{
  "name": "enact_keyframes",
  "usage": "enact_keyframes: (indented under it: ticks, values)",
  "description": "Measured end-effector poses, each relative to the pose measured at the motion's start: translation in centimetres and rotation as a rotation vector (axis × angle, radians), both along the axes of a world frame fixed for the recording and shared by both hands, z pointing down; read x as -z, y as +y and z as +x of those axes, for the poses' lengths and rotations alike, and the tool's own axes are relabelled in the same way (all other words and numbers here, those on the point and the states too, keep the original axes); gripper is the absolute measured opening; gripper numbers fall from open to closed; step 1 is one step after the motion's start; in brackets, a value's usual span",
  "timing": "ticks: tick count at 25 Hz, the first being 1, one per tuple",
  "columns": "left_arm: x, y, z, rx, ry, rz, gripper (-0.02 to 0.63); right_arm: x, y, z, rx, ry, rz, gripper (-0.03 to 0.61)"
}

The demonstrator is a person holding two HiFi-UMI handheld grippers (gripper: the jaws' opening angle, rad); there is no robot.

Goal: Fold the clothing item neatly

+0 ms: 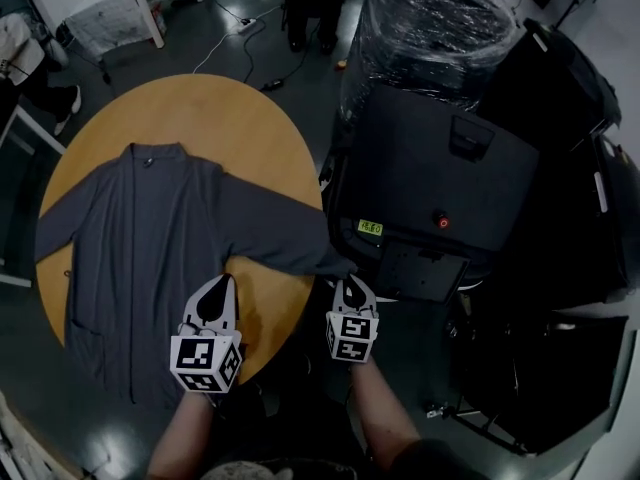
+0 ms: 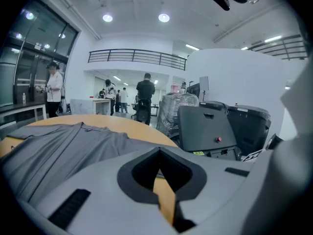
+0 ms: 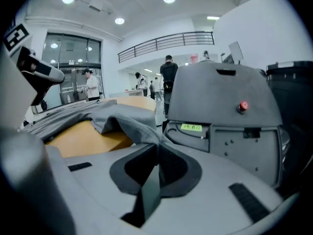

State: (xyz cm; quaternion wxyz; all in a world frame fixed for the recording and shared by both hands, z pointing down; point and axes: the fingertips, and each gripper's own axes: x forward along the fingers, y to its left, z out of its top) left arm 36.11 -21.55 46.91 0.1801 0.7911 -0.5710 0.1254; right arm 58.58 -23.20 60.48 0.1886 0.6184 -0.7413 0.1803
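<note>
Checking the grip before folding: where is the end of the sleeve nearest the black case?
In the head view the sleeve end sits at the round table's right edge, pinched in the right gripper, just left of the black case.

Cardigan [image 1: 150, 238] on the table [image 1: 260, 118], one sleeve [image 1: 280, 243] (right side) past the edge, toward the case [image 1: 430, 188]
</note>
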Motion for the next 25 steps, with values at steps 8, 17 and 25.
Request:
enact_keyframes:
  ticks: [8,17,25]
  values:
    - [3.4,1.1,-4.2,-0.023,0.017,0.085,0.008,9.0,-1.7,-2.1,0.004,0.085,0.149,0.011]
    - [7.0,1.9,-14.7,-0.019,0.057,0.178,0.008,16.7,-2.2,-11.8,-0.033,0.077,0.263,0.011]
    - [6.8,3.4,-24.9,-0.005,0.079,0.187,0.008,18.0,-1.8,-21.3,-0.001,0.174,0.265,0.011]
